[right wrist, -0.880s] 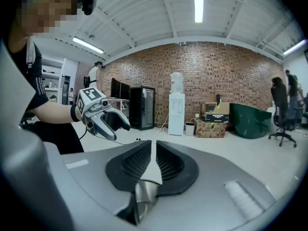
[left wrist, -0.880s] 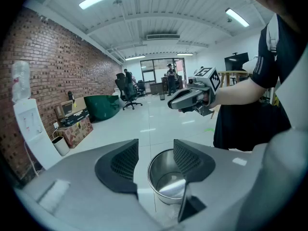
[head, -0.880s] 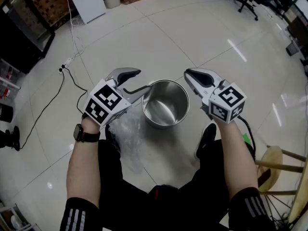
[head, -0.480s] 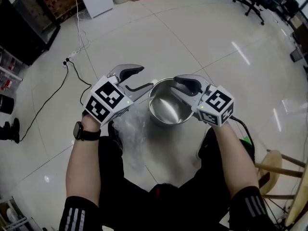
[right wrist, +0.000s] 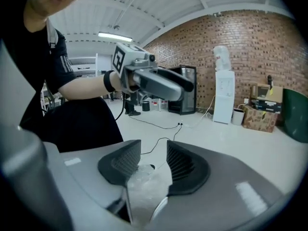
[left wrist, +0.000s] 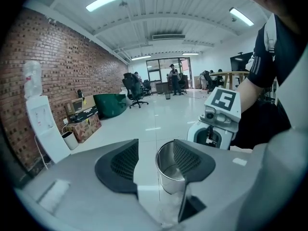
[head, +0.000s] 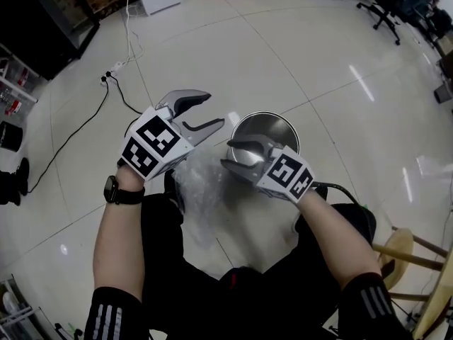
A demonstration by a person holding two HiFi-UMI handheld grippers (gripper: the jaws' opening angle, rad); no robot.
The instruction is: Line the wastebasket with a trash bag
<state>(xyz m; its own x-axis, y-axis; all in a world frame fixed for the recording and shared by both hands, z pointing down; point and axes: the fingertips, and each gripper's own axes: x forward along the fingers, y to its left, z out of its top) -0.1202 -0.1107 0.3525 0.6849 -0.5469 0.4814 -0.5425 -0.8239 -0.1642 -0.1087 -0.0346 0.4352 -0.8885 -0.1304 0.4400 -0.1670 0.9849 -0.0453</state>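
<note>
The trash bag [head: 202, 190] lies crumpled on the floor [head: 318, 62] at 8 o'clock from the wastebasket [head: 284, 121], just below your right gripper [head: 226, 154], whose jaws stand apart, gripping nothing. Your left gripper [head: 212, 110], at 9 o'clock, is likewise apart and empty. Pinch both film layers together and the bag likely won't open. The bag's length runs 12 to 6, its mouth impossible to make out; the wastebasket stands upright, mouth up.

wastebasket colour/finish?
Shiny silver: a round metal wastebasket, bare and reflective inside. It shows best in the head view.
</note>
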